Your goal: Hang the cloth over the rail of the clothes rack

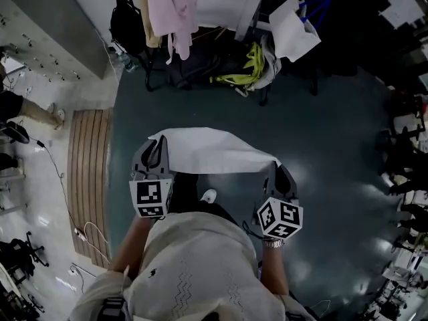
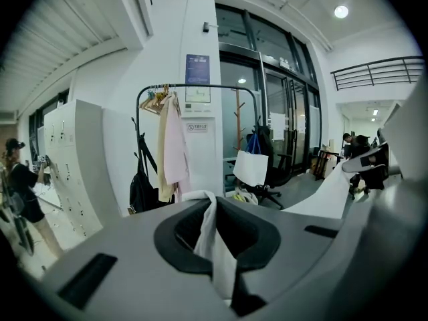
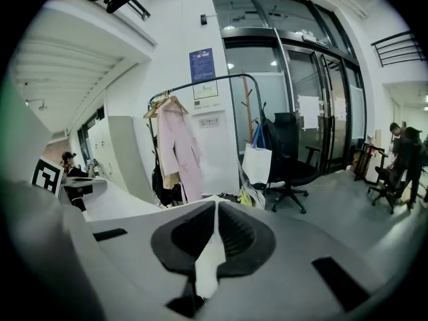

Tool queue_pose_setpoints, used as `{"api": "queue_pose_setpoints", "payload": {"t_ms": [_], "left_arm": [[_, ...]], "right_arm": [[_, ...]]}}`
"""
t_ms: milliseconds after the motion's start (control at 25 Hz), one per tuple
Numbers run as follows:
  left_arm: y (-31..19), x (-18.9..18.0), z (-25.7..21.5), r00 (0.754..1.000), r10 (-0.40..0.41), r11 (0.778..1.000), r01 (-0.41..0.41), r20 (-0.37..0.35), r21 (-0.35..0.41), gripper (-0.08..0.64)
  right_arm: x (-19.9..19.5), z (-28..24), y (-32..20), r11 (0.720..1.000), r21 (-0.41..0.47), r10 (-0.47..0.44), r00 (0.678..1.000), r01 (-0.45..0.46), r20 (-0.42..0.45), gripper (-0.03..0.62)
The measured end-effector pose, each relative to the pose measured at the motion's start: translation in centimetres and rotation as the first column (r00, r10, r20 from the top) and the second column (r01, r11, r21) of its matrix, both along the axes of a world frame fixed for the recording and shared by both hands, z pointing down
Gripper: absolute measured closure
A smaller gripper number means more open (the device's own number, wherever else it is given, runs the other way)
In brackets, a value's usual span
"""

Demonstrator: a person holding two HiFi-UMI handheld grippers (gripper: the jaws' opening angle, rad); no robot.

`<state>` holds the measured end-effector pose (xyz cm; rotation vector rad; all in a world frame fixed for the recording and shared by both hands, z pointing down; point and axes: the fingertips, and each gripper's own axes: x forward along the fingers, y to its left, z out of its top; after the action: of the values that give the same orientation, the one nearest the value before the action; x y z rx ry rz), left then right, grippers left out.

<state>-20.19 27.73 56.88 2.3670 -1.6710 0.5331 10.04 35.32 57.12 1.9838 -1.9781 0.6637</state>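
Observation:
A white cloth (image 1: 204, 151) hangs stretched between my two grippers above the dark floor. My left gripper (image 1: 155, 154) is shut on its left corner, and a fold of the cloth (image 2: 212, 243) runs between the jaws in the left gripper view. My right gripper (image 1: 277, 174) is shut on the right corner, with a strip of cloth (image 3: 208, 256) pinched between its jaws. The black clothes rack (image 2: 194, 87) stands ahead by the white wall, its curved rail (image 3: 207, 80) bearing a pink garment (image 3: 179, 149) and a cream one on hangers at the left end.
A black bag (image 2: 142, 191) hangs at the rack's left side. A white tote (image 3: 257, 164) and a black office chair (image 3: 293, 169) stand right of the rack, with yellow stuff (image 1: 251, 65) on the floor. A wooden mat (image 1: 87, 179) lies left. People stand at both sides.

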Motion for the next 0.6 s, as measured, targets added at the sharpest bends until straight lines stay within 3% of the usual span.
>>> {"api": "queue_pose_setpoints", "payload": {"t_ms": [360, 600], "left_arm": [[-17.2, 1.6, -2.2, 0.994, 0.11, 0.993, -0.108, -0.029, 0.05, 0.538], [-24.1, 1.9, -2.6, 0.987, 0.16, 0.985, -0.158, -0.015, 0.065, 0.538]], "right_arm": [[0.1, -2.3, -15.7, 0.997, 0.034, 0.068, 0.997, -0.068, -0.021, 0.571], [0.1, -3.0, -21.5, 0.991, 0.058, 0.119, 0.993, -0.119, -0.003, 0.571]]}}
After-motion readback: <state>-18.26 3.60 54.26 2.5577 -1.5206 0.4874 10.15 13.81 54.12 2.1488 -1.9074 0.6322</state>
